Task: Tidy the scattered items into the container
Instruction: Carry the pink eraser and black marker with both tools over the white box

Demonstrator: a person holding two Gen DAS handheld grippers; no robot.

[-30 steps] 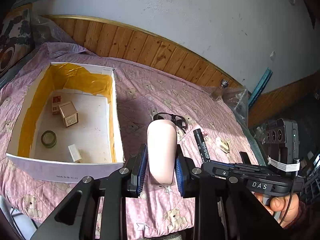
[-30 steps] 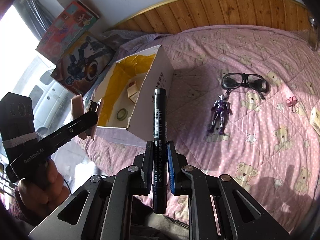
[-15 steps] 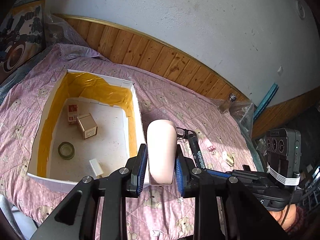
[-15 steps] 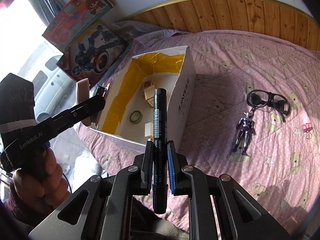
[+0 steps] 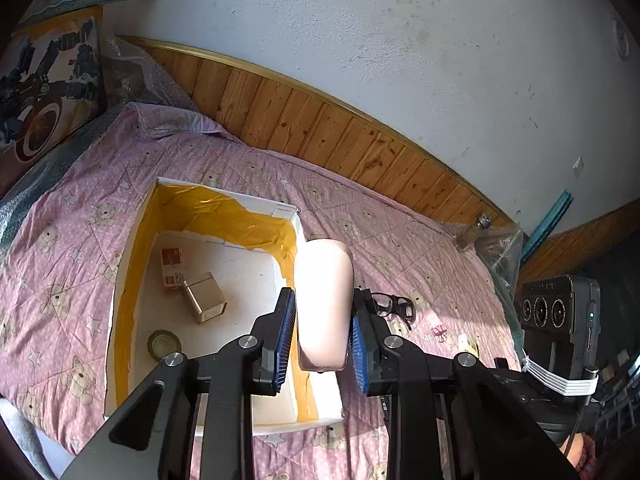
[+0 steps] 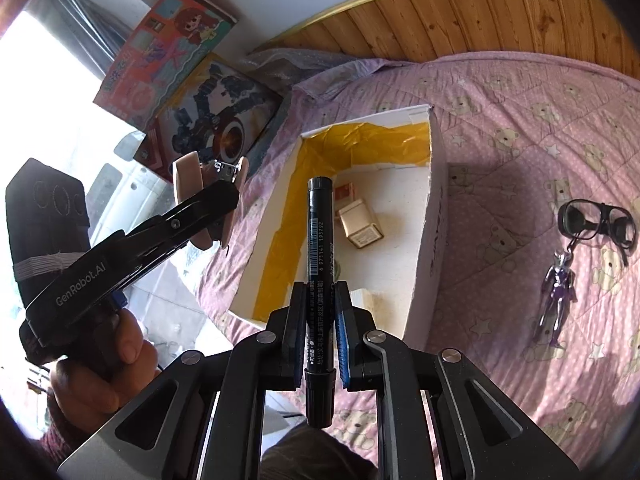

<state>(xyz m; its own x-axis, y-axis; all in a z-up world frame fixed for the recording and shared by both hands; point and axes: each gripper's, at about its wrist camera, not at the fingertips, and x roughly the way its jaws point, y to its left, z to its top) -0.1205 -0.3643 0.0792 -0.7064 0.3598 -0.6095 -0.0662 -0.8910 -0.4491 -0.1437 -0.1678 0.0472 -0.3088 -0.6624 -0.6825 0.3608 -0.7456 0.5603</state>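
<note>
Left gripper [image 5: 320, 336], fingers closed on a pale pink rounded plastic object [image 5: 324, 300] whose exact kind cannot be told; its long axis runs forward along the fingers, its tip level with the right-hand wall of the white cardboard box lined with yellow tape [image 5: 132, 248]; the box interior lies ahead and to the left of the held piece. Right gripper [image 6: 320, 340], fingers clamped on a black marker pen [image 6: 319, 256] held lengthwise, its cap end pointing over the near wall into the box; the box opening sits directly ahead of and below this pen, so the right gripper appears the nearer to a release. Box contents: a small tan carton [image 5: 204, 298], a red-and-white packet [image 5: 172, 268], a roll of tape [image 5: 164, 344]; bare floor shows along the far side. Outside, on the pink bear-print bed quilt [image 6: 520, 128]: black-framed glasses [image 6: 596, 220] and a purple toy figure [image 6: 558, 296], well apart from the box wall; a pink clip [image 5: 440, 331] beyond them. Judgement: a short forward and downward travel should clear the box rim.
</note>
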